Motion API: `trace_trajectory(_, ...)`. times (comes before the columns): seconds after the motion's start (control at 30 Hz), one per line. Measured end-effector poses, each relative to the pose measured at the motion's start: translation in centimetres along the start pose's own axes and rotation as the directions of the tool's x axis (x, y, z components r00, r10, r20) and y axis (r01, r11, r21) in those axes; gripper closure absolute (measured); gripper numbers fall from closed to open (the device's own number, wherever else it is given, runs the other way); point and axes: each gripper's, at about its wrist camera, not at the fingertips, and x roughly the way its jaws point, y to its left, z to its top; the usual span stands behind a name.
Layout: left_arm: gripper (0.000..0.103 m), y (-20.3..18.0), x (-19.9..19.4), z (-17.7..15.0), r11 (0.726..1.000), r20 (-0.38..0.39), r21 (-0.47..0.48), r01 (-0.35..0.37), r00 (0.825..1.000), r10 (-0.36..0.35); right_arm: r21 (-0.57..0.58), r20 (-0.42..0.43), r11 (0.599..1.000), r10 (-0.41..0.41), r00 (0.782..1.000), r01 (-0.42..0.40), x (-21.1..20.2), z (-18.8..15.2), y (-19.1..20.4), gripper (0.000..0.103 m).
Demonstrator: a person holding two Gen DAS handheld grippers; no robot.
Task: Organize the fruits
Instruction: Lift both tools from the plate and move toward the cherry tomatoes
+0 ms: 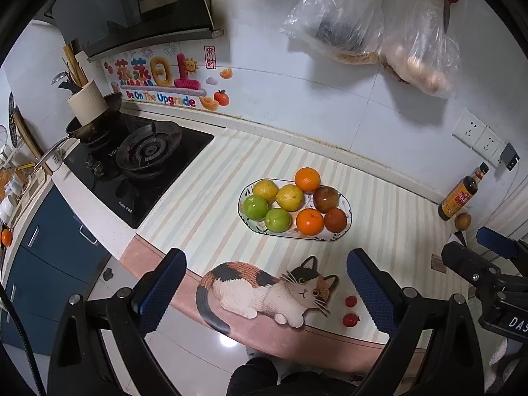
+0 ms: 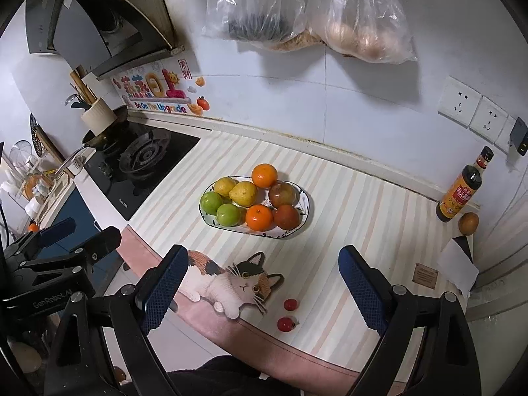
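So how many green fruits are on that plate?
2. Both sit at the plate's left end: one green fruit by the rim, the other just right of it. None seems hidden.

I see even, cool, moderately bright light from overhead in both wrist views. The plastic bags (image 2: 307, 10) ahead of my tongs cast soft shadows on the wall (image 2: 363, 92). A small glare spot sits on the floor (image 1: 226, 340) below my left gripper (image 1: 267, 292). Fisheye distortion bends the counter edge (image 1: 297, 333); black vignetting fills the corners. Focus is sharp centrally, softer at the rims.
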Motion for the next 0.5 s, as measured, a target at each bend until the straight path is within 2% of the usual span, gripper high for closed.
trace_trajectory(0.17, 0.003, -0.1, -0.4, -0.1, 1.000, 0.005, -0.002, 0.001, 1.000, -0.001, 0.013, -0.004, 1.000, 0.013, 1.000, -0.013, -0.4, -0.2, -0.2, 0.008)
trace_trajectory(0.3, 0.003, 0.0, -0.1, -0.2, 1.000, -0.004, -0.002, 0.006, 1.000, -0.006, 0.033, -0.029, 0.999, 0.017, 0.999, -0.016, 0.7, -0.3, -0.8, 0.008)
trace_trajectory(0.5, 0.000, -0.2, 3.1, -0.6, 0.999, -0.058, 0.017, -0.030, 0.998, 0.031, 0.093, -0.152, 0.996, 0.022, 0.988, -0.008, 6.4, -2.2, -3.6, 0.008)
